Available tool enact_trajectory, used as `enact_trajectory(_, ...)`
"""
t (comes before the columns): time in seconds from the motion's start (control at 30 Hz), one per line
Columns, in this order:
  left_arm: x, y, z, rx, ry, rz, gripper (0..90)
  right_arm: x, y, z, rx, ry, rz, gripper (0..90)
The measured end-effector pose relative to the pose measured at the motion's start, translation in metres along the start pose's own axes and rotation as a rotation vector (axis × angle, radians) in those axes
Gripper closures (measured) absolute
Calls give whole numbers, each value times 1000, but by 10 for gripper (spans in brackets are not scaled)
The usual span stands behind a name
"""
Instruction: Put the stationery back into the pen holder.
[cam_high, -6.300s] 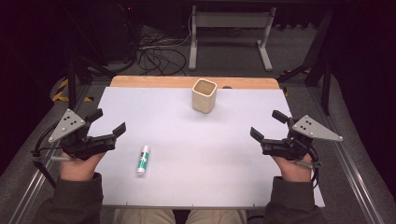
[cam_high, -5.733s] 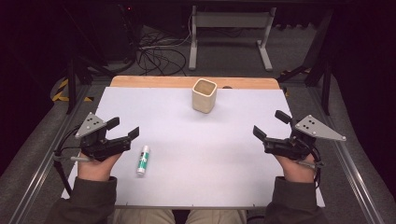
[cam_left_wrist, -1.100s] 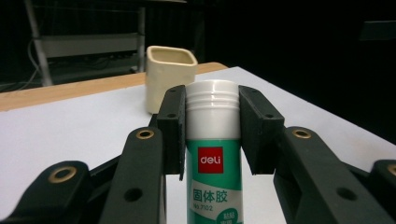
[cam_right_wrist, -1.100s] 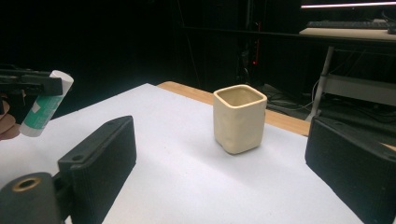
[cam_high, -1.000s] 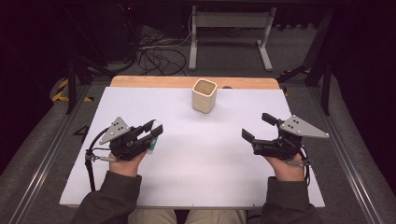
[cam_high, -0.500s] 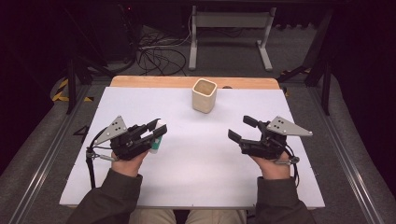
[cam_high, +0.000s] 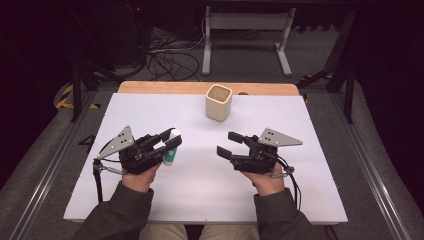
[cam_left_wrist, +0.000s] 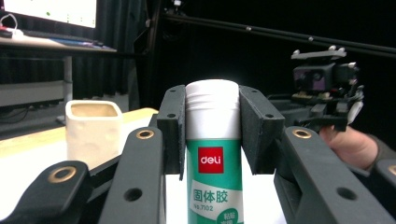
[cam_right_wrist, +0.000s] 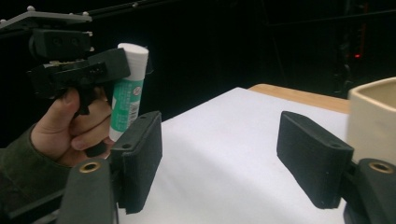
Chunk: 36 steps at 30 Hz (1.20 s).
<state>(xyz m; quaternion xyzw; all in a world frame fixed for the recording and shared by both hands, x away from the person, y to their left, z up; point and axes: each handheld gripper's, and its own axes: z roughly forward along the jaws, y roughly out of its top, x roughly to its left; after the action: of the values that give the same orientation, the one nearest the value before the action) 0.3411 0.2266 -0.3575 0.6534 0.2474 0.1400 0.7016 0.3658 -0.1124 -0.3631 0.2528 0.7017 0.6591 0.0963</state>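
Cylindrical glue stick (cam_left_wrist: 214, 154) pinched by left gripper (cam_high: 167, 145) fingers; right gripper (cam_high: 227, 144) fingers closing, empty.

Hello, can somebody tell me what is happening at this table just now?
A person works at a white table with tongs in each hand. The left tongs are shut on a glue stick and hold it upright above the table. The right tongs have just been closing, with nothing between their jaws, and they face the glue stick. A beige cup stands at the far edge.

Brand on my glue stick (cam_left_wrist: 214, 161): "deli", white on a red square.
Below it: "固体胶".
Smaller line: "No.7102".
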Motion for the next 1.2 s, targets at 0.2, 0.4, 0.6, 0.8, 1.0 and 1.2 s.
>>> enact_trajectory(0.2, -5, -4, 3, -28, -29, -7, 652, 6, -4, 12, -8, 62, 19, 365)
enact_trajectory(0.4, -8, -7, 6, -46, -60, -14, 652, 14, -9, 27, -10, 135, 39, 388)
enact_trajectory(0.6, -14, -11, 10, -56, -93, -22, 652, 22, -12, 39, -5, 199, 56, 402)
enact_trajectory(0.8, -18, -11, 12, -54, -102, -16, 652, 29, -16, 49, 16, 243, 66, 409)
enact_trajectory(1.0, -20, -13, 14, -50, -105, -13, 652, 33, -20, 56, 19, 302, 98, 425)
enact_trajectory(1.2, -23, -13, 16, -60, -112, -14, 651, 35, -23, 62, 35, 324, 121, 439)
